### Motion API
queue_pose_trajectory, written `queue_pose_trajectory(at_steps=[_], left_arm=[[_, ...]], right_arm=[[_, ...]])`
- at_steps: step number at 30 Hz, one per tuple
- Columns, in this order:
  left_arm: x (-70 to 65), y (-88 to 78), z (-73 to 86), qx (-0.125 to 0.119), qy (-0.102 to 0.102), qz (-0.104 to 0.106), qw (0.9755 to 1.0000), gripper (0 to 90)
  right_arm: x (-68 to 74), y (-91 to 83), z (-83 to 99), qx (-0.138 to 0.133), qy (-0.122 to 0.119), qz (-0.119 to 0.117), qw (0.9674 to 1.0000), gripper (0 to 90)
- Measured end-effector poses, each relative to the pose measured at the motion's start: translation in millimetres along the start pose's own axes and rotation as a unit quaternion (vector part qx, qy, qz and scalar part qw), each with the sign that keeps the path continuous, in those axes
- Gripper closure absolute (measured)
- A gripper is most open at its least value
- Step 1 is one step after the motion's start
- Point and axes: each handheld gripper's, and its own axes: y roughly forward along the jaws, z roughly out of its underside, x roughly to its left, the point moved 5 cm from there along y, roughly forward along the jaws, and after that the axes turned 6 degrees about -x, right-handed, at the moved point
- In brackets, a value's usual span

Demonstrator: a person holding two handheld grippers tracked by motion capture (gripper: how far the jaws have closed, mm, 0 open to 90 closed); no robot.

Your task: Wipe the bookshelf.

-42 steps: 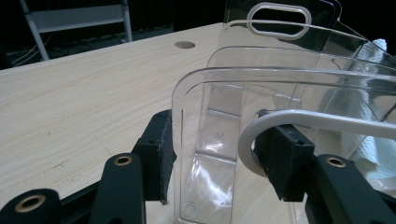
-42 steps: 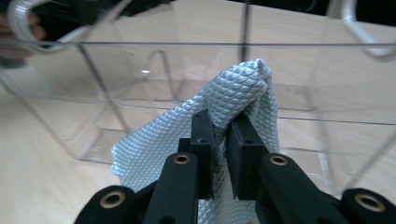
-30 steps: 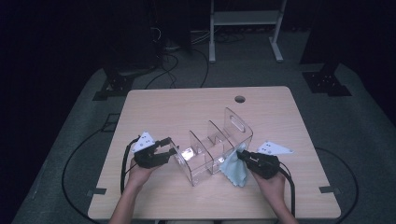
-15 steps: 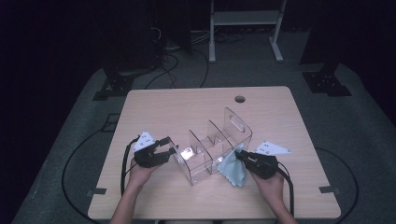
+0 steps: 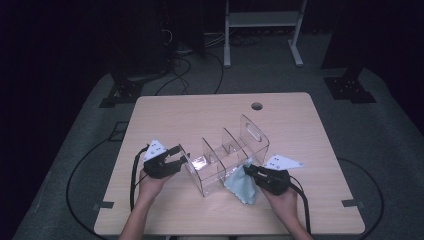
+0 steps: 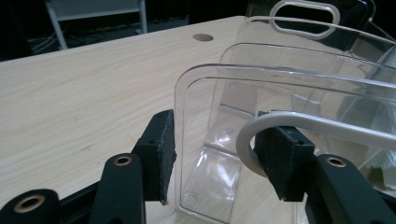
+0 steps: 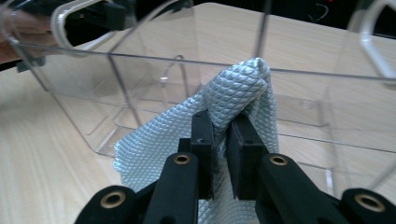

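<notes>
Left gripper (image 6: 212, 158) clamps clear organizer (image 5: 227, 160) end wall; right gripper (image 7: 220, 135) pinches blue cloth (image 7: 233, 98).

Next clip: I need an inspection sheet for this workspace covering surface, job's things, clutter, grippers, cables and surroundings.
Surface: light wooden table, with a round cable hole near its far edge.
Job's things: clear plastic divided organiser at mid-table; pale blue textured cloth against its near side.
Clutter: nothing seen.
Grippers: left gripper has its jaws astride the organiser's end wall, one pad outside, one inside; contact unclear. Right gripper is shut on the cloth.
Cables: a black cable trails from each gripper; more lie on the floor.
Surroundings: dark room, grey floor mat, white metal frame beyond.
</notes>
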Motion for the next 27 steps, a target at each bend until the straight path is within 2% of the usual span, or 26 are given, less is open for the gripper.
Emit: queue_pose_trajectory(at_steps=[5,8,14,16,18,19,20,21,22,23,25,26,27], left_arm=[[3.2,-2.4,0.8,-0.007,0.002,0.005,1.0000,48.7],[7.7,-5.3,1.5,-0.007,0.002,0.011,0.9999,49.4],[13.1,-8.1,3.0,-0.013,-0.012,0.016,0.9997,51.0],[13.3,-8.2,3.0,-0.013,-0.014,0.016,0.9997,51.0],[13.5,-8.0,3.0,-0.013,-0.012,0.017,0.9997,51.0],[13.5,-8.1,3.0,-0.013,-0.012,0.016,0.9997,51.0],[13.0,-8.8,2.6,-0.017,-0.015,0.024,0.9995,52.0],[13.1,-10.4,1.4,-0.024,-0.014,0.026,0.9993,61.5],[12.8,-10.6,0.7,-0.023,-0.011,0.030,0.9992,63.8],[12.5,-10.2,0.2,-0.023,-0.007,0.028,0.9993,62.4],[12.9,-6.9,0.6,-0.011,-0.007,0.015,0.9998,47.8],[13.6,-6.4,1.1,-0.007,0.000,0.014,0.9999,46.3],[14.2,-5.7,1.3,-0.008,-0.002,0.012,0.9999,46.4]], right_arm=[[-13.9,-10.8,-0.5,-0.007,0.011,0.022,0.9997,81.2],[-17.6,-16.1,-0.4,-0.005,0.006,0.032,0.9995,81.2],[-36.9,-24.0,-0.9,-0.011,0.019,0.058,0.9981,81.3],[-34.2,-22.6,-0.8,-0.012,0.018,0.063,0.9978,81.3],[-24.6,-18.2,-0.1,-0.008,0.014,0.042,0.9990,81.3],[-20.6,-15.9,0.2,-0.005,0.008,0.038,0.9992,81.3],[-16.2,-13.6,0.2,-0.001,-0.002,0.036,0.9993,81.2],[-14.7,-12.8,-0.3,0.000,-0.008,0.037,0.9993,81.3],[-15.3,-13.2,-1.0,0.002,-0.010,0.036,0.9993,81.3],[-18.5,-15.0,-1.7,0.000,-0.004,0.039,0.9992,81.3],[-29.5,-20.4,-3.0,-0.009,0.009,0.052,0.9986,81.3],[-34.5,-23.2,-3.0,-0.012,0.018,0.056,0.9982,81.3],[-37.6,-25.2,-3.0,-0.016,0.023,0.059,0.9978,81.3]])
